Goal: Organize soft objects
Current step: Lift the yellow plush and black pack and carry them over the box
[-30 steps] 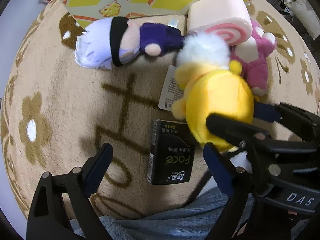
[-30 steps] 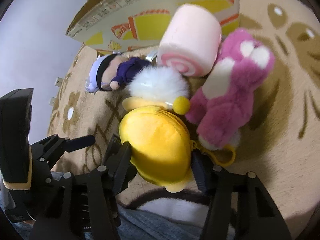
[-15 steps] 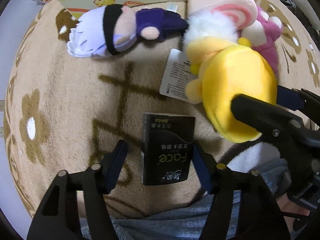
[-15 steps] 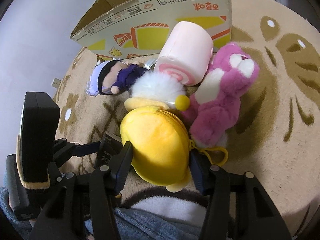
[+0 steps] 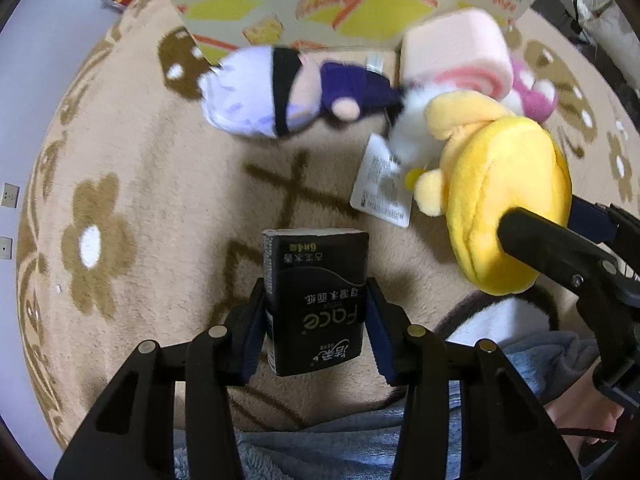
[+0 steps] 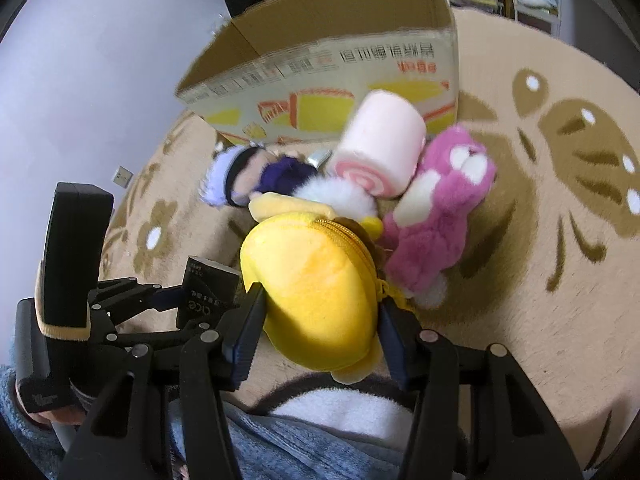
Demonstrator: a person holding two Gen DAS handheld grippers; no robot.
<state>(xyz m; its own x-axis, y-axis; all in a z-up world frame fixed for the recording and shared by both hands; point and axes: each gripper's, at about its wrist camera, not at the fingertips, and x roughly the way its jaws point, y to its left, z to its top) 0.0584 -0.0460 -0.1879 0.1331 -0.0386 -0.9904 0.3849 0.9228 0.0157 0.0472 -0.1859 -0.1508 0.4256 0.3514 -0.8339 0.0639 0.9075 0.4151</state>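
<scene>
Left gripper (image 5: 315,320): fingers shut on black pack (image 5: 316,292), low centre. Right gripper (image 6: 320,320): fingers squeezing yellow plush (image 6: 316,292), centre. Both held, likely bound for open box (image 6: 320,64), top.

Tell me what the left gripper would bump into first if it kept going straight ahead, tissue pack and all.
Probably the blindfolded doll, lying across the line ahead of the left gripper and its tissue pack; bare rug lies between. Behind it stands the cardboard box. Depth is uncertain.
</scene>
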